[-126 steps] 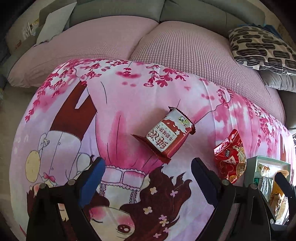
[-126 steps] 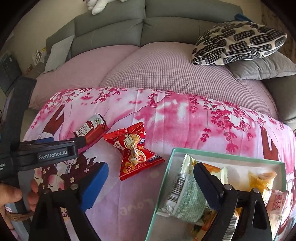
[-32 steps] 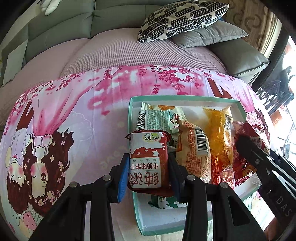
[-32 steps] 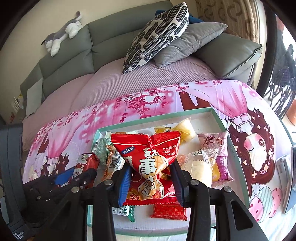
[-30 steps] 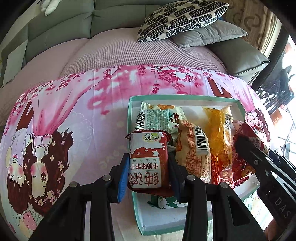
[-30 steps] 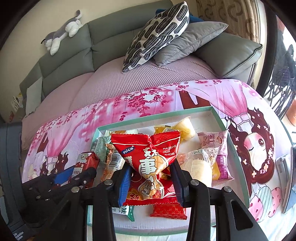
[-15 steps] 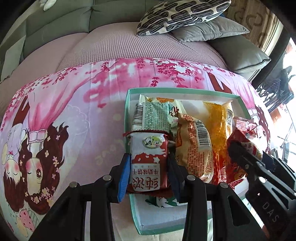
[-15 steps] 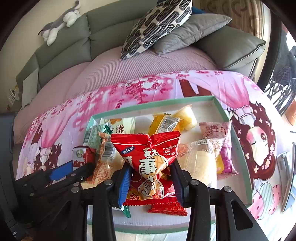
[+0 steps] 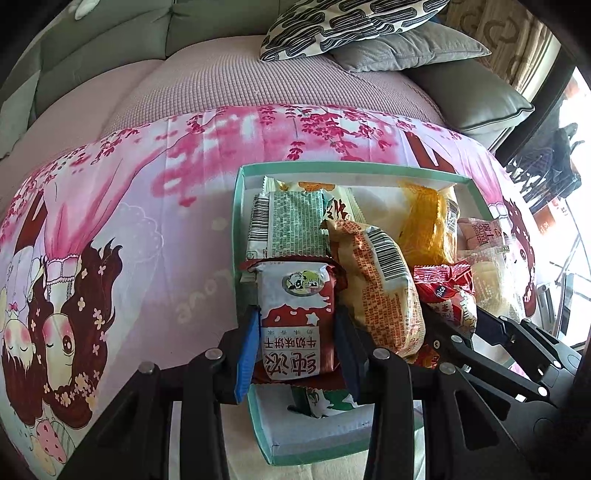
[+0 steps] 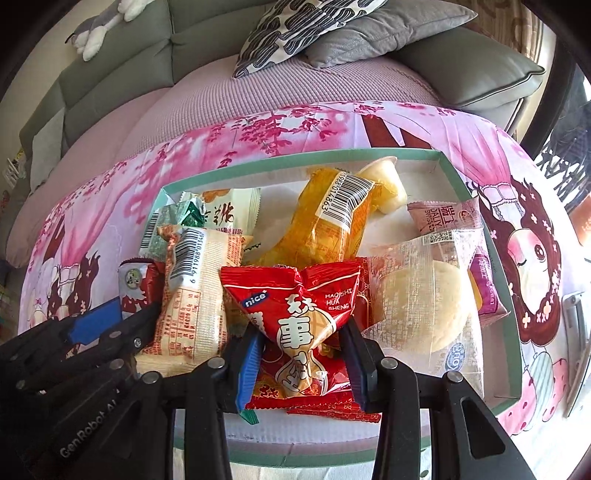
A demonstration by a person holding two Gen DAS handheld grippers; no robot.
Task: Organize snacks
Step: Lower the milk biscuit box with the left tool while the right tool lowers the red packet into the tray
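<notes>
Red peanut packet (image 10: pixel 299 325) and biscuit packet (image 9: pixel 297 325) sit clamped in your jaws over the crowded box (image 9: pixel 236 221); release high and either may slide off the heap.

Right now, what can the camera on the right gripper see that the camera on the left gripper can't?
Only the right wrist view shows the plush toy on the sofa back and the pale jelly cup in the box.

Only the left wrist view shows the whole front of the red-and-white biscuit pack, squeezed between the left gripper fingers.

Both show the teal-rimmed box, the orange packet, the patterned pillow, and the red snack bag held in the right gripper.
</notes>
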